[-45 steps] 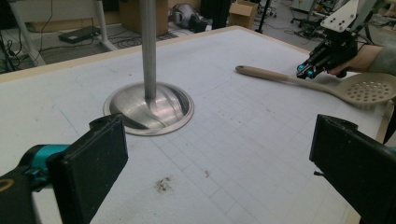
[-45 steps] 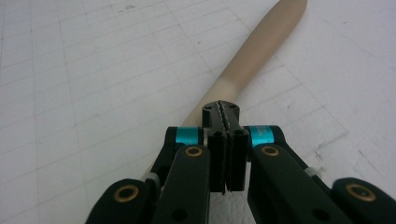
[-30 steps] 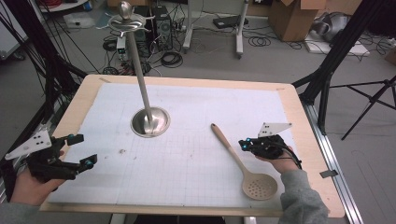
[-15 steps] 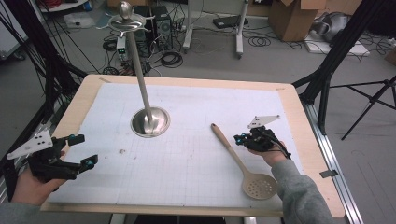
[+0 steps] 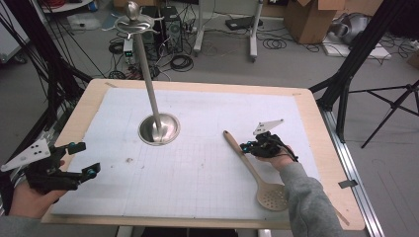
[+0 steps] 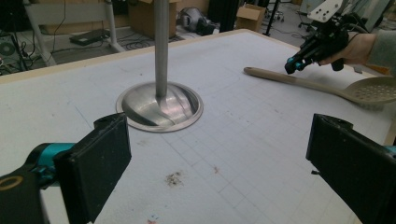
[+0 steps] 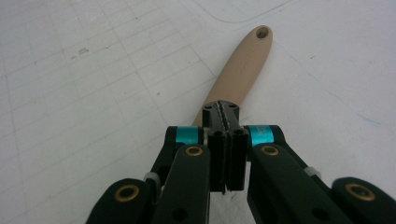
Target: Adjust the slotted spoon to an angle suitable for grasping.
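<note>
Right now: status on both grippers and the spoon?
Left gripper open, near table's left edge. Right gripper shut, empty, tips just over slotted spoon handle. Spoon flat on mat. Metal stand well left, nothing in the way.

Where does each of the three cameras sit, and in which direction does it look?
High view: above the person's side, facing forward and down on the table; both forearms enter from below, with left gripper and right gripper.
Left gripper view: rides the left gripper, looking across the table between its open jaws at the metal stand.
Right gripper view: rides the right gripper, looking down along its shut jaws.
Shared: all three show the slotted spoon, whose handle lies just ahead of the right gripper.
</note>
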